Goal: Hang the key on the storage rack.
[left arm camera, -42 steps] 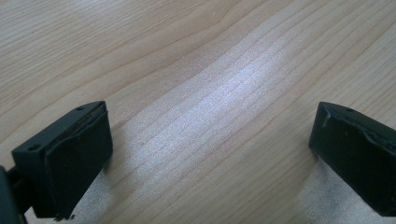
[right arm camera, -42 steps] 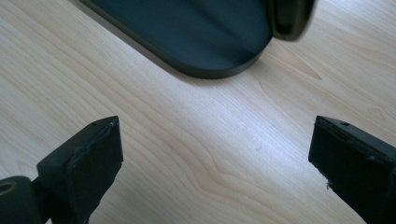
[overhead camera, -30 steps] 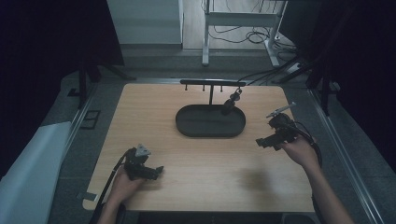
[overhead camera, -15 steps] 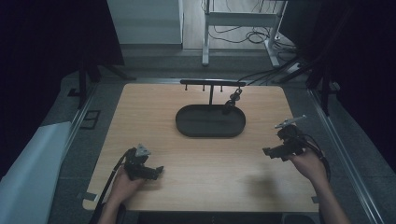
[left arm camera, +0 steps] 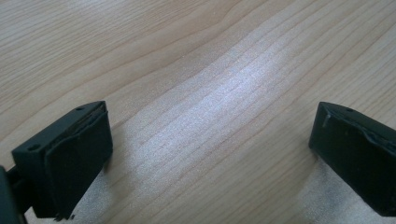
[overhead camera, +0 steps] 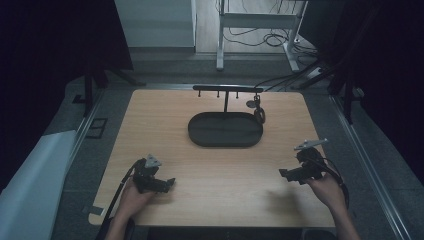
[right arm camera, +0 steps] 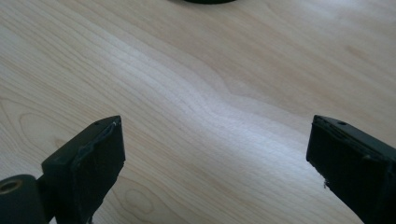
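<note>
A pale wooden table (overhead camera: pixel 150 125) with rounded corners and fine straight grain spans the middle of the high view, bordered on both sides by grey floor with metal rails; its near half is broad bare wood, with wide open room between the two hands. Toward the far edge sits a black oval tray (overhead camera: pixel 225 130), shallow and matte, with a raised rim; just behind it rises a thin black stand (overhead camera: pixel 227 90), a slim post carrying a horizontal bar with small pegs hanging beneath. From the right end of that bar hangs a small dark keyring (overhead camera: pixel 258 109), a round tag above linked loops, dangling beside the tray's right far rim; whether it touches the rim cannot be told. The left gripper (overhead camera: pixel 169 183) lies near the table's front left corner, held low on the wood, close to the front edge; in the left gripper view its two blocky black jaws stand wide apart over bare grain, holding nothing. The right gripper (overhead camera: pixel 284 173) rests near the front right, well apart from the tray and inside the right edge; in the right gripper view its jaws also stand wide apart, empty, over wood.
</note>
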`<move>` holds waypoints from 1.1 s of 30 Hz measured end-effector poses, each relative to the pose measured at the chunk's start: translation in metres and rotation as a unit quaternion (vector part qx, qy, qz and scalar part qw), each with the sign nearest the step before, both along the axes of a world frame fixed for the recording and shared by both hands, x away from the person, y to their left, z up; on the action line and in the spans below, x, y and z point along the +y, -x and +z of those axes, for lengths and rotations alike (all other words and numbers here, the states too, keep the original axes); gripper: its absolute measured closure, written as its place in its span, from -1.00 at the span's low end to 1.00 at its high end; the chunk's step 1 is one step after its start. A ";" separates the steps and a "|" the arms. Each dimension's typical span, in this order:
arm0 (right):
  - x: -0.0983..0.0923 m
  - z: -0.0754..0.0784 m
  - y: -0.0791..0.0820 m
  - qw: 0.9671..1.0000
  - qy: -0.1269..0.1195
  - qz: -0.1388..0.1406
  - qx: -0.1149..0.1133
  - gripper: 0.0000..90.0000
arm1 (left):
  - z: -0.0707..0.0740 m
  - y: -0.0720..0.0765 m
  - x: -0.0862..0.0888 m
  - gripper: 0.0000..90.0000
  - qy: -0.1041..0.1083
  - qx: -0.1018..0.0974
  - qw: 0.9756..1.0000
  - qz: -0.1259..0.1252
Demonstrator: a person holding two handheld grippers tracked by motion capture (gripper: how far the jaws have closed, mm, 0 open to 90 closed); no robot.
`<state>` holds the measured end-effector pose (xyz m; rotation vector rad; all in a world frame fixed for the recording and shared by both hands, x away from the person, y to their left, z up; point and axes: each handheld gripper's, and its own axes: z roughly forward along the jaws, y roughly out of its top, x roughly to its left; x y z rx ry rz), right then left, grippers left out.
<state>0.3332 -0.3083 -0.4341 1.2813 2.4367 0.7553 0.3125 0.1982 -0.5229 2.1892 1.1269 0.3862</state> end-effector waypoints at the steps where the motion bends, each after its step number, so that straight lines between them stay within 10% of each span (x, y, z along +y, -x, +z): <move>1: 0.000 -0.002 0.001 1.000 -0.003 0.000 0.000 -0.91 | 0.000 0.000 0.000 -1.00 0.000 0.000 1.000 0.000; 33: 0.012 -0.075 0.023 0.999 -0.051 0.006 -0.014 -0.92 | 0.000 0.000 0.000 -1.00 -0.001 -0.001 1.000 0.001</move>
